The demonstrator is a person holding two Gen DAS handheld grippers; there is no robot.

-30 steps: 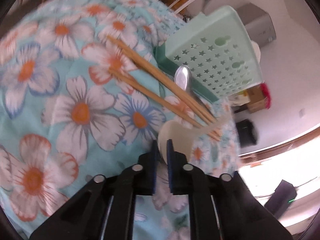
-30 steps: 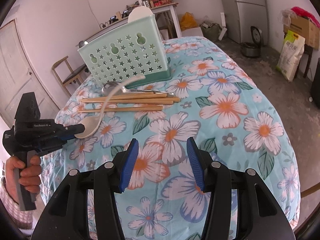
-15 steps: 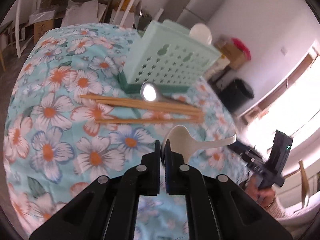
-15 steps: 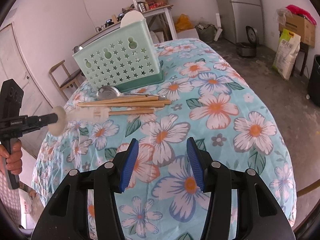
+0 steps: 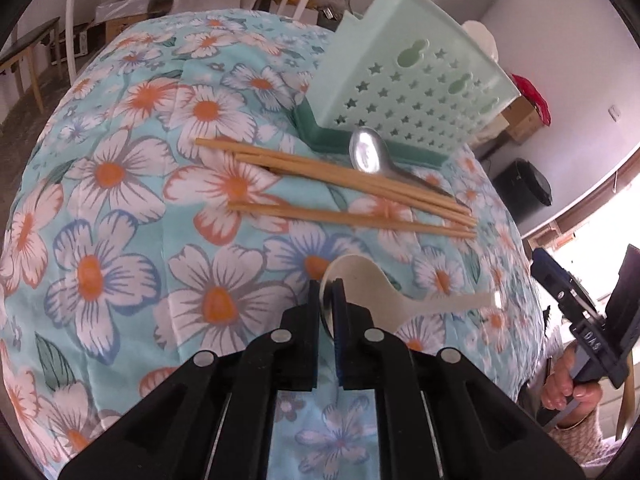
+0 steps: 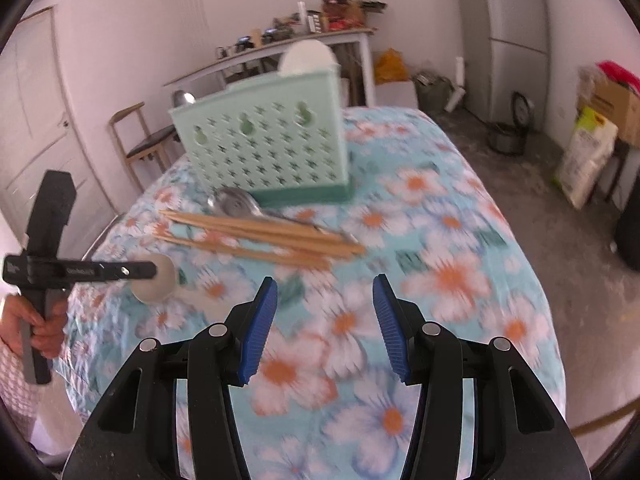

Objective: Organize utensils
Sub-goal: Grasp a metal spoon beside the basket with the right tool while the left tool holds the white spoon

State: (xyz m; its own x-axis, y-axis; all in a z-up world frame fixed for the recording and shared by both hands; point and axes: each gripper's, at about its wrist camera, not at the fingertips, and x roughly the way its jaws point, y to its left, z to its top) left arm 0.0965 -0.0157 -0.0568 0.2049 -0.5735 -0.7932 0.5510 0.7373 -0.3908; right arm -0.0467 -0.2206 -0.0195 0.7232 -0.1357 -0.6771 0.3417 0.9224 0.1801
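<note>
Covering pretty much the whole scene is the table under a light blue cloth with big white and orange flowers (image 5: 120, 208), and the mint green plastic utensil caddy with star cutouts (image 5: 416, 92) stands upright toward its far side. Something white and rounded pokes above the caddy's rim in the right wrist view, and a shiny spoon bowl shows at its far corner, so a couple of pieces look sorted already, though what's actually inside can't be seen.

Still loose on the cloth: a bundle of long wooden chopsticks (image 5: 340, 192) lying just in front of the caddy's base, with a metal spoon (image 5: 366, 154) resting across them, bowl up against the caddy's dark green base.

The left gripper (image 5: 327, 312) is clamped nearly closed on the bowl of a cream plastic rice paddle (image 5: 384, 292), handle sticking out sideways, held above the cloth and well short of the caddy. The right gripper (image 6: 323, 320) hangs over the cloth with its blue pads about half open and nothing between them.

So roughly early-to-mid: paddle is picked up but not dropped in, and chopsticks and spoon are still left to do.
</note>
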